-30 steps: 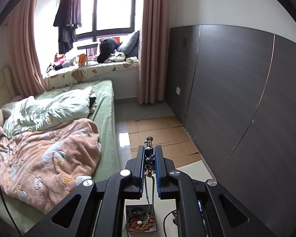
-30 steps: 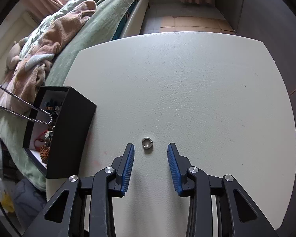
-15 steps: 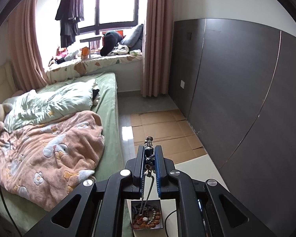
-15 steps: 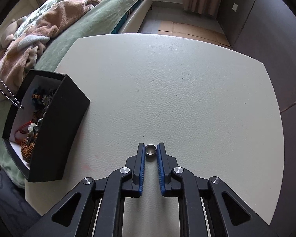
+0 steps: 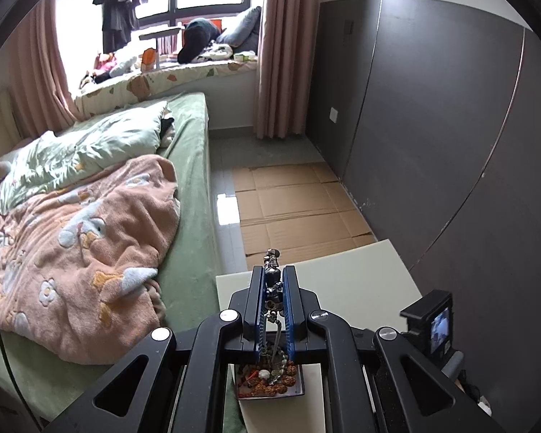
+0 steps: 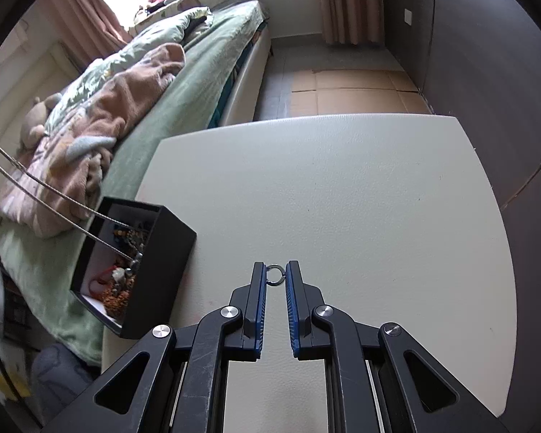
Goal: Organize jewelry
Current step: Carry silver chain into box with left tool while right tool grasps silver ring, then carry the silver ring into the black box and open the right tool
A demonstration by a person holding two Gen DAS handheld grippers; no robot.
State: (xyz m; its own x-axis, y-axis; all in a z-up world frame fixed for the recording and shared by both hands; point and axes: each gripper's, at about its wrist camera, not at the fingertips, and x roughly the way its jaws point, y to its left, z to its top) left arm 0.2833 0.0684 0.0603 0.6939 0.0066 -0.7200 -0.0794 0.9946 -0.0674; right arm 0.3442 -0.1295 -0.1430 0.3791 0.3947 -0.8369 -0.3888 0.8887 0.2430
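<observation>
My left gripper (image 5: pixel 273 274) is shut on the metal clasp end of a silver chain necklace (image 5: pixel 272 281). The chain hangs down from the pads into a black jewelry box (image 5: pixel 270 384) directly below, which holds beads and other pieces. In the right wrist view the same chain (image 6: pixel 54 205) runs taut from the upper left into the black box (image 6: pixel 162 263) at the table's left edge. My right gripper (image 6: pixel 276 270) is shut on a small silver ring (image 6: pixel 276 275), pinched at the fingertips and lifted off the white table (image 6: pixel 342 198).
A bed with a green sheet and pink blanket (image 5: pixel 83 245) lies left of the table. Dark wall panels (image 5: pixel 432 126) close off the right side. Flattened cardboard (image 5: pixel 292 205) covers the floor beyond the table. A small camera screen (image 5: pixel 438 324) sits at the right of the left wrist view.
My right gripper shut on the ring and lifted it off the table. My left gripper sank toward the box with the chain, which now trails into it.
</observation>
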